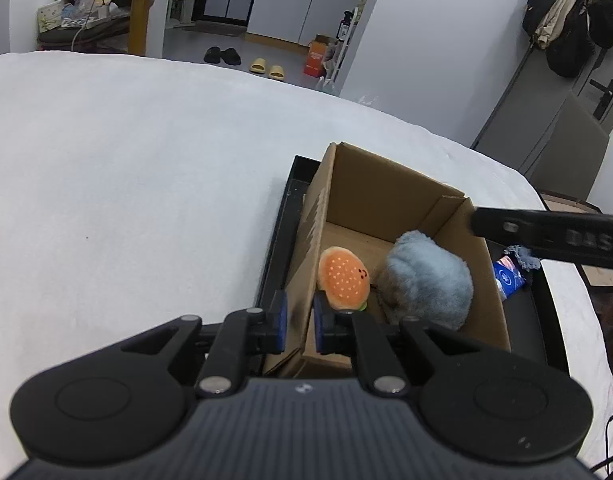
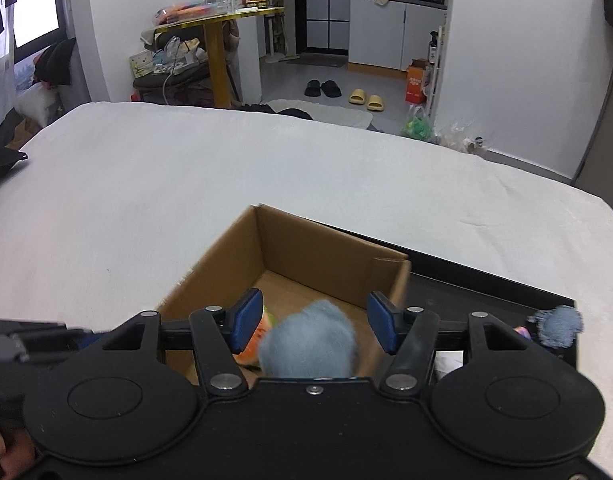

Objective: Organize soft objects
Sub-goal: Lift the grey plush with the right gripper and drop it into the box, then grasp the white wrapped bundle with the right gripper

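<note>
On the left, the left gripper [image 1: 297, 322] pinches the side wall of the cardboard box [image 1: 318, 216], likely to keep it from sliding on the white bed [image 1: 126, 168]. Inside the box lie 2 soft toys: the burger toy [image 1: 343, 279], then the fluffy blue ball [image 1: 424, 280]. Above the ball, the right gripper [image 2: 313, 326] has its fingers apart and holds nothing. It looks like it just let the ball go. More small things wait on the black tray [image 1: 546, 316] at the right.
</note>
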{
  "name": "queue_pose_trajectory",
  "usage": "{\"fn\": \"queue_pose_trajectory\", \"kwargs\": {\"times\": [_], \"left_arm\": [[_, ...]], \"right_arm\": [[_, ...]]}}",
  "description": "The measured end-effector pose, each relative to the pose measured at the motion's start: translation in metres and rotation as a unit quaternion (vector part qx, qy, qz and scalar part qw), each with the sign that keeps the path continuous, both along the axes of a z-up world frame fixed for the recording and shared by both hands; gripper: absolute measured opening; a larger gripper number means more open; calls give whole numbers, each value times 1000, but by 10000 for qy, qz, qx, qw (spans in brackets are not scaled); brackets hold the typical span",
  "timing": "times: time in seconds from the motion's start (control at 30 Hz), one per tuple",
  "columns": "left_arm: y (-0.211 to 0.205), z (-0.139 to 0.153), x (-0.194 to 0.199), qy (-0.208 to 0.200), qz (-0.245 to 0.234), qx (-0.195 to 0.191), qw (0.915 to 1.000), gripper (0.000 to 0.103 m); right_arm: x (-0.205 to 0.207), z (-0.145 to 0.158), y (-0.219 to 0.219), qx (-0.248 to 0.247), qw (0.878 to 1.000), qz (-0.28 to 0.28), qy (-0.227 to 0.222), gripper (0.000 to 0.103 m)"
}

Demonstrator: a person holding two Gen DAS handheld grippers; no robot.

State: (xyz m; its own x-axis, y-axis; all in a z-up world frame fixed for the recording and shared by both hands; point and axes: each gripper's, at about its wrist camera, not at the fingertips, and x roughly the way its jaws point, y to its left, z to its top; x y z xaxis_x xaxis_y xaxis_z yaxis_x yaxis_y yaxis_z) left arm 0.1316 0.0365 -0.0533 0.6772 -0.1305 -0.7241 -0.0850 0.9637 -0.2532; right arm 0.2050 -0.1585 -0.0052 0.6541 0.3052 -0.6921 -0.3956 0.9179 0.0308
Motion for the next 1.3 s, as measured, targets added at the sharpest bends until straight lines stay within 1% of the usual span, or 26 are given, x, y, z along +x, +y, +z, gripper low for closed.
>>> {"fn": "queue_pose_trajectory", "kwargs": {"times": [0.33, 0.5, 0.6, 0.7, 0.77, 0.8, 0.87, 0.9, 0.97, 1.03, 1.13, 1.2, 1.3], "left_arm": [[-9, 5, -2, 23, 28, 312, 9995, 13], [-15, 8, -3, 37, 77, 547, 9985, 16], [-18, 10, -1, 59, 103, 638, 9979, 21], [-21, 13, 0, 94, 120, 787, 9968, 35], [-22, 16, 2, 106, 120, 870, 9961, 52], [-24, 17, 2, 108, 121, 933, 9955, 55], [-30, 17, 4, 114, 106, 1102, 9938, 70], [-34, 18, 5, 107, 108, 1220, 9924, 73], [-40, 19, 7, 98, 73, 1340, 9909, 78], [-46, 19, 8, 89, 11, 1427, 9897, 79], [-55, 18, 15, 71, 137, 1622, 9866, 81], [-61, 17, 22, 136, 117, 1603, 9869, 81], [-70, 18, 30, 149, 15, 1647, 9862, 81]], "right_arm": [[-8, 11, -54, -122, 9993, -334, -98, 58], [-9, 7, -72, -135, 9991, -404, -83, 58], [-7, 1, -81, -122, 9990, -424, -61, 58], [-3, -8, -88, -34, 9987, -504, -9, 58], [0, -16, -93, 18, 9984, -570, 25, 59], [0, -19, -96, 49, 9982, -591, 37, 59], [3, -28, -103, 134, 9979, -632, 54, 59], [3, -32, -108, 162, 9977, -652, 58, 59], [5, -42, -116, 241, 9975, -659, 109, 59], [7, -51, -118, 246, 9979, -586, 115, 59], [9, -59, -120, 265, 9988, -420, -21, 59], [13, -69, -122, 379, 9985, -405, 13, 59], [18, -81, -117, 261, 9991, -320, 17, 59]]}}
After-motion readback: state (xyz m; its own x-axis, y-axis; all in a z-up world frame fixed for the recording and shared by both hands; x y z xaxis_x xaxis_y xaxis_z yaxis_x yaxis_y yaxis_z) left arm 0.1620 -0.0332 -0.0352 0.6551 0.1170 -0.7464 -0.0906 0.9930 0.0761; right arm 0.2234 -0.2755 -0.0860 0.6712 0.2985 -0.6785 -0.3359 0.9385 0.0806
